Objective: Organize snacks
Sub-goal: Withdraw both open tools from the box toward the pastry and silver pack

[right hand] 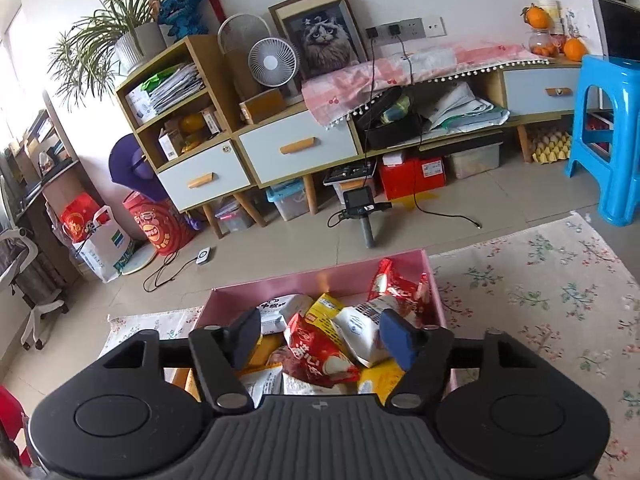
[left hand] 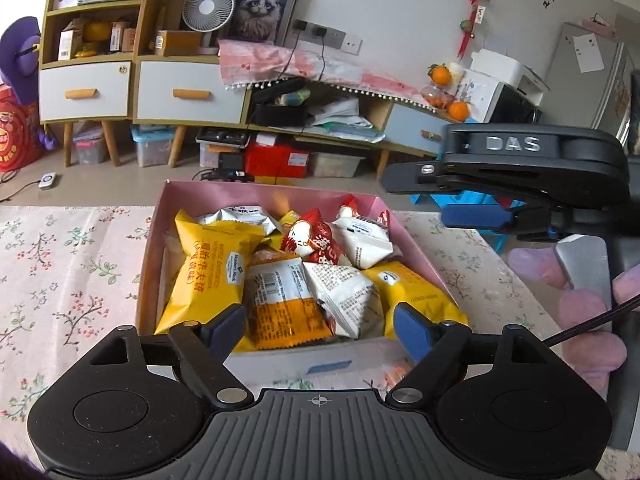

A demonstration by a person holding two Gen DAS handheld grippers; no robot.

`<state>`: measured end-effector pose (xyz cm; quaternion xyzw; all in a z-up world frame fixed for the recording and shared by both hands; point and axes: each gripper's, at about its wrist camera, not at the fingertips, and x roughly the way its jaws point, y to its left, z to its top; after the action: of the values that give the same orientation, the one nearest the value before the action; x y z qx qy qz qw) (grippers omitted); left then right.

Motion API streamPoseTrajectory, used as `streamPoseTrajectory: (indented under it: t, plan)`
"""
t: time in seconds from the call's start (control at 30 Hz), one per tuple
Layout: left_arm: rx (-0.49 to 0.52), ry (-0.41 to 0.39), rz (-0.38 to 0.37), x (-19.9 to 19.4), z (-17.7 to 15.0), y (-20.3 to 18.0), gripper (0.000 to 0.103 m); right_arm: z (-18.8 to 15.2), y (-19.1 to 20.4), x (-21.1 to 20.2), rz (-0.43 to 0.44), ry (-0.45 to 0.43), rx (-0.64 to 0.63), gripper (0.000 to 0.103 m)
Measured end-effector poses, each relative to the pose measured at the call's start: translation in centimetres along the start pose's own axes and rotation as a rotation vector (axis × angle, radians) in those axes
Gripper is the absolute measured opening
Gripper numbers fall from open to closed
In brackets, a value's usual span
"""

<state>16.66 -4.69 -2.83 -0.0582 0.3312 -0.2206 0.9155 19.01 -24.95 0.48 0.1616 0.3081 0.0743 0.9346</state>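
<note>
A pink box point(left hand: 272, 190) on the floral tablecloth holds several snack packets: a yellow one point(left hand: 208, 268) at the left, an orange-and-white one point(left hand: 284, 304), white ones point(left hand: 352, 296) and a red one point(left hand: 316, 240). My left gripper point(left hand: 318, 320) hovers over the box's near edge, open, with nothing pressed between its blue pads. The right gripper point(left hand: 424, 196) reaches in from the right above the box's far right corner. In the right wrist view the right gripper point(right hand: 320, 330) stands open above the pink box point(right hand: 340, 276), over a red packet point(right hand: 316, 354) and a white packet point(right hand: 360, 332).
The floral tablecloth point(left hand: 68, 272) spreads on both sides of the box. A gloved hand point(left hand: 580, 312) holds the right gripper's handle. Beyond the table's far edge are tiled floor, a low cabinet point(right hand: 296, 148) with drawers, storage bins and a blue stool point(right hand: 608, 132).
</note>
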Motion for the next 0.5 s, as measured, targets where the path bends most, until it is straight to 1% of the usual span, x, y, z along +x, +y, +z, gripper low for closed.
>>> streamPoseTrajectory:
  t: [0.1, 0.2, 0.37, 0.5]
  plan:
    - [-0.013, 0.003, -0.004, -0.9, -0.2, 0.4, 0.088, -0.1, -0.5, -1.3, -0.008, -0.007, 0.003, 0.066]
    - [-0.030, 0.010, -0.003, -2.0, -0.8, 0.6, 0.088, -0.3, -0.8, -2.6, -0.015, -0.004, 0.006, 0.071]
    - [-0.033, 0.021, 0.012, -3.9, -1.8, 1.1, 0.090, -1.5, -1.1, -4.5, -0.018, -0.003, 0.012, 0.081]
    - [-0.022, 0.026, 0.033, -5.4, -2.7, 1.5, 0.093, -3.0, -1.0, -5.7, -0.024, 0.011, -0.003, 0.083]
